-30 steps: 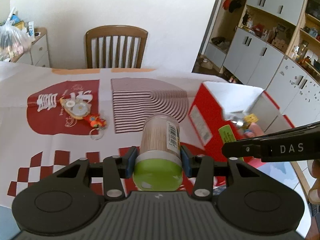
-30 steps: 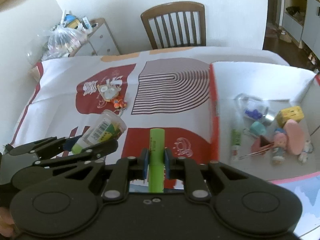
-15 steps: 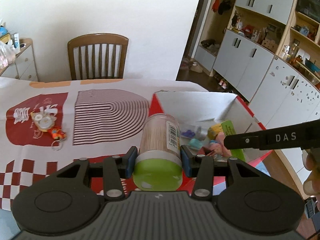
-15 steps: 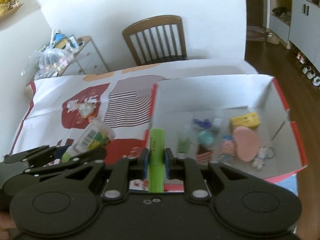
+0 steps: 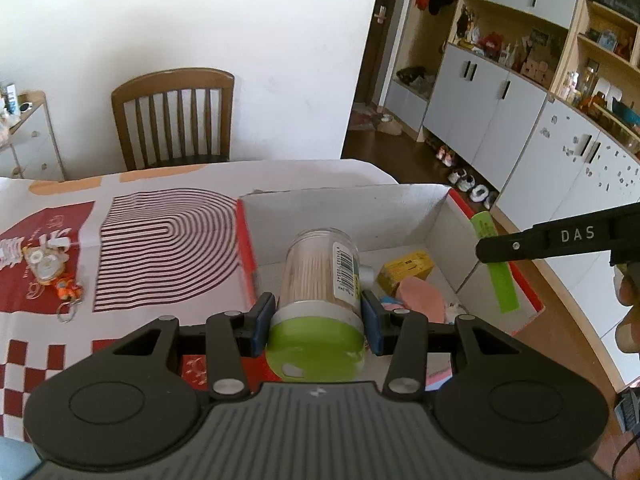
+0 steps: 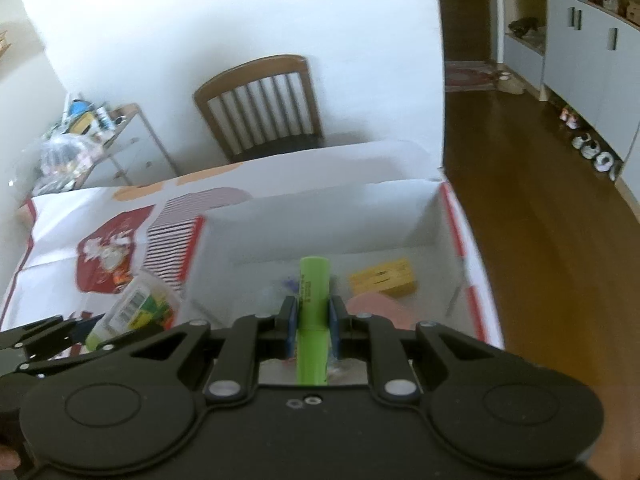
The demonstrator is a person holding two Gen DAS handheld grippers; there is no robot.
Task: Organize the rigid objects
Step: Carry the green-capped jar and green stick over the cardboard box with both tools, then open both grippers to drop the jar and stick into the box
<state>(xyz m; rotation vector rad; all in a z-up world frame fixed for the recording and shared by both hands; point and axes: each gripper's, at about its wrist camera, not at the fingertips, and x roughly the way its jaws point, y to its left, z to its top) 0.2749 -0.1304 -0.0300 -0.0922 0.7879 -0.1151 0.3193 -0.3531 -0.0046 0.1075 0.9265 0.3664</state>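
My left gripper point(image 5: 316, 314) is shut on a clear cotton-swab jar point(image 5: 320, 268) with a green lid, held over the near left part of the red-and-white box point(image 5: 344, 204). My right gripper point(image 6: 313, 320) is shut on a green highlighter pen point(image 6: 314, 300), which points into the same box point(image 6: 320, 208). In the left wrist view the right gripper's finger point(image 5: 560, 238) and the pen point(image 5: 496, 260) hang over the box's right wall. The jar point(image 6: 132, 312) also shows at the left of the right wrist view. Inside the box lie a yellow block point(image 5: 406, 266) and a pink piece point(image 5: 420, 294).
A keychain with an orange charm point(image 5: 52, 272) lies on the red-and-white patterned tablecloth point(image 5: 160, 236), left of the box. A wooden chair point(image 5: 174, 120) stands behind the table. Grey cabinets point(image 5: 500, 108) and wooden floor lie to the right. A person's fingers point(image 5: 628, 312) show at the right edge.
Both grippers have swept to the right from over the tablecloth to over the box, each keeping its object. The box now lies directly beneath them.
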